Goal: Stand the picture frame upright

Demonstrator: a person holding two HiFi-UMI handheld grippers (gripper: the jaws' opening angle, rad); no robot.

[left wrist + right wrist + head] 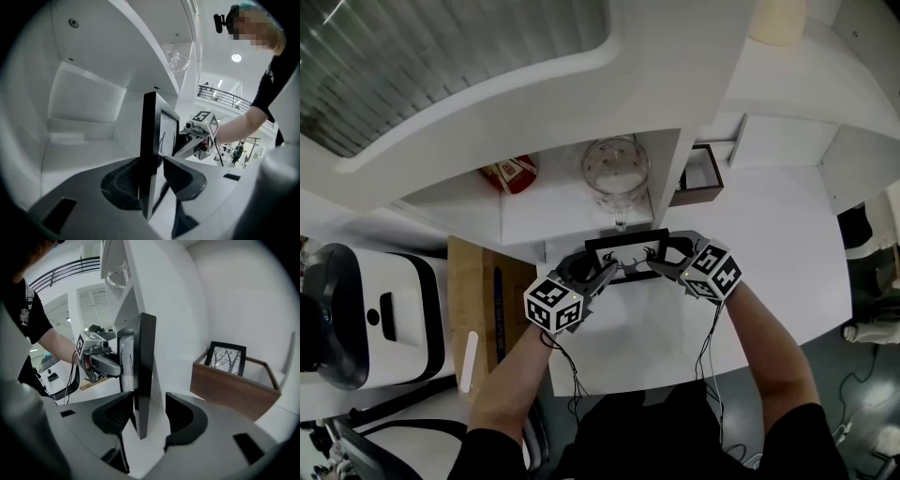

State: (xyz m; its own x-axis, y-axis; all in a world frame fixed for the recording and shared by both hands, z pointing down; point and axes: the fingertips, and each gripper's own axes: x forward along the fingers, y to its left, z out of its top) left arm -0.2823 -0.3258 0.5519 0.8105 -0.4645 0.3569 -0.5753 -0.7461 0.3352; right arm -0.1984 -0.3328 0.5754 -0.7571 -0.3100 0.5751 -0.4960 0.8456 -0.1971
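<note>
- Head view: the picture frame [626, 253] is seen upright on the white counter [769, 253], just in front of the shelf [553, 211] that carries a glass jar [616, 173]. It is flanked at its two short ends by the left tool [605, 272] and the right tool [661, 265]. Both ends are judged to be covered so that the frame can be steadied against tipping while it settles on its foot.
- Left gripper view: the frame's black edge [151, 140] is shown vertical, between the jaws of the left tool [152, 176]. The jaws are parted. The rear pad lies close against the back of the frame, and a pale sliver of counter is visible between the front jaw and the glass. The hold is therefore judged slack, a guard more than a clamp.
- Right gripper view: the other end of the frame [143, 371] is shown vertical between the jaws of the right tool [145, 416]. These are spread wide, with clear counter between the frame and the right-hand pad. The frame's foot rests on the counter, so the frame is judged to be standing by itself. A second framed picture [227, 357] is propped in a wooden box [229, 387] well apart.
</note>
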